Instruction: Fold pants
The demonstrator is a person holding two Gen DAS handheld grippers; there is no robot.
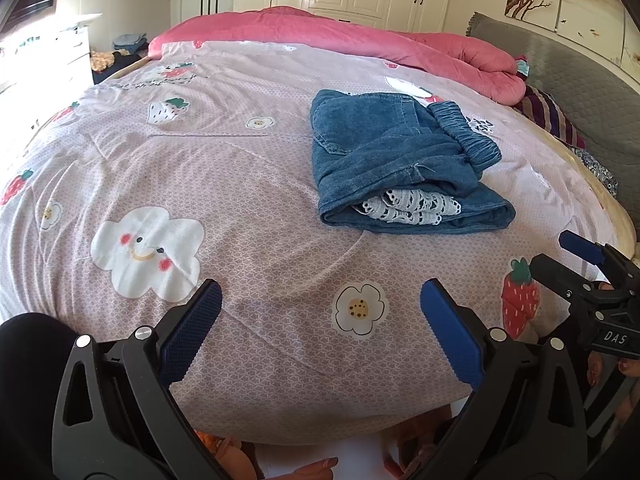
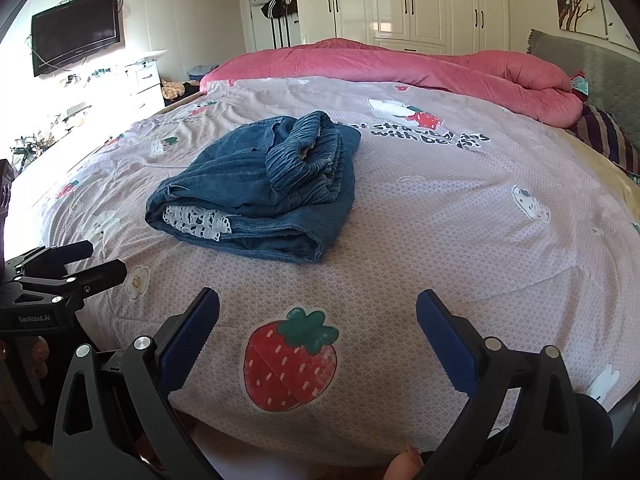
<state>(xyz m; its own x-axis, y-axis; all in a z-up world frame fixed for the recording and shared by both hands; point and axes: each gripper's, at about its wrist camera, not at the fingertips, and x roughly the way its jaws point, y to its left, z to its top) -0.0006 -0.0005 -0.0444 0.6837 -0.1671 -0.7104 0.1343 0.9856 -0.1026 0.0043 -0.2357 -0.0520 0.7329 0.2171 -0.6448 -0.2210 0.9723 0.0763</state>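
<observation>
Both hand-held grippers, left gripper point(image 1: 320, 316) and right gripper point(image 2: 318, 326), hover wide apart and empty near the bed edge, short of the blue denim pants with white lace trim point(image 1: 404, 164). These lie as a compact bundle on the pink strawberry-print quilt point(image 1: 224, 184), so folding looks essentially finished; perhaps only tidying remains.
</observation>
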